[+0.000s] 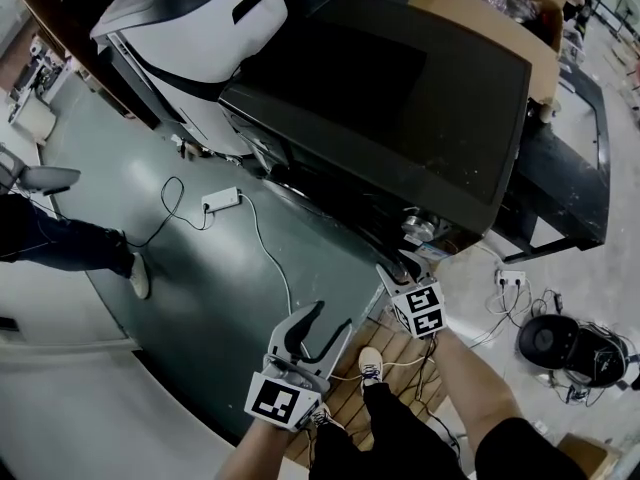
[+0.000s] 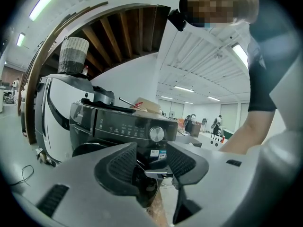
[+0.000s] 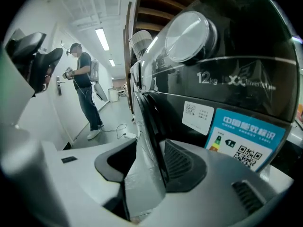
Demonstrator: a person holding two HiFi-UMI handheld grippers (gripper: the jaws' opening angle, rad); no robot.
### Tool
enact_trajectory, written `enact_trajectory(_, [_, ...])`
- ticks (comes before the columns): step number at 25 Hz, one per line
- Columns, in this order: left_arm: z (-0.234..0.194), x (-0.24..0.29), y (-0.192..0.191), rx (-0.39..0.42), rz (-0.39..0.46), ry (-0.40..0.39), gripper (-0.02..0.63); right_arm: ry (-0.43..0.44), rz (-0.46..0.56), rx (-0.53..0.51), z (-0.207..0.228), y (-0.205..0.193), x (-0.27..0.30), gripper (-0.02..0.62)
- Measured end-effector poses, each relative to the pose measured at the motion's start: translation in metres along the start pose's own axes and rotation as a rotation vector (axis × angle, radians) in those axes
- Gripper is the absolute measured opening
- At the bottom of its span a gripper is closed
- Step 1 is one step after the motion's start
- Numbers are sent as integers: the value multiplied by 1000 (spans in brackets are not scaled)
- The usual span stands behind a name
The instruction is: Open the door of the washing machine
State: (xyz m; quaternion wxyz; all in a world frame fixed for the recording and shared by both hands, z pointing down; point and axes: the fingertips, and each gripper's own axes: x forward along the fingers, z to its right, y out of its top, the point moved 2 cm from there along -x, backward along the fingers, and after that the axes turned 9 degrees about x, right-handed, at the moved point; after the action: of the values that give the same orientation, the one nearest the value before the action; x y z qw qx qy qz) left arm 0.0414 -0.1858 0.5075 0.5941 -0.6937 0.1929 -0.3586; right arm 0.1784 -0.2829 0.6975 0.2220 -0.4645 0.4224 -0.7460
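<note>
The black washing machine point(image 1: 400, 98) stands ahead of me, its front facing my feet. My right gripper point(image 1: 405, 263) is at the front, low on the machine's right side. In the right gripper view the silver rim of the round door point(image 3: 142, 174) runs between the jaws of my right gripper point(image 3: 149, 162), which stand wide; I see no pad squeezing it. The control knob point(image 3: 187, 30) sits above. My left gripper point(image 1: 328, 326) hangs back over the floor, open and empty. In its own view, my left gripper point(image 2: 151, 162) frames the machine's lower front, below the control knob point(image 2: 156, 134).
A white machine point(image 1: 190, 38) stands left of the washer. A power strip point(image 1: 222, 200) and cables lie on the green floor. A person's leg point(image 1: 60, 243) is at the far left. A wooden pallet point(image 1: 370, 388) is under my feet, and a black round device point(image 1: 548, 340) lies at the right.
</note>
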Motion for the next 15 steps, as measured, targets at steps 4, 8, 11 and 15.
enact_trajectory(4, [-1,-2,-3,-9,-5,1,201,-8,-21,-4,3,-7,8,190])
enact_trajectory(8, [-2,-6,-4,-16,-6,5,201,-13,-39,-15,5,-10,15,187])
enact_trajectory(11, [-5,-8,-2,-7,22,11,201,-24,-43,-20,5,-11,19,183])
enact_trajectory(15, [-6,-13,-6,-20,-2,6,201,-58,-47,-16,9,-11,22,133])
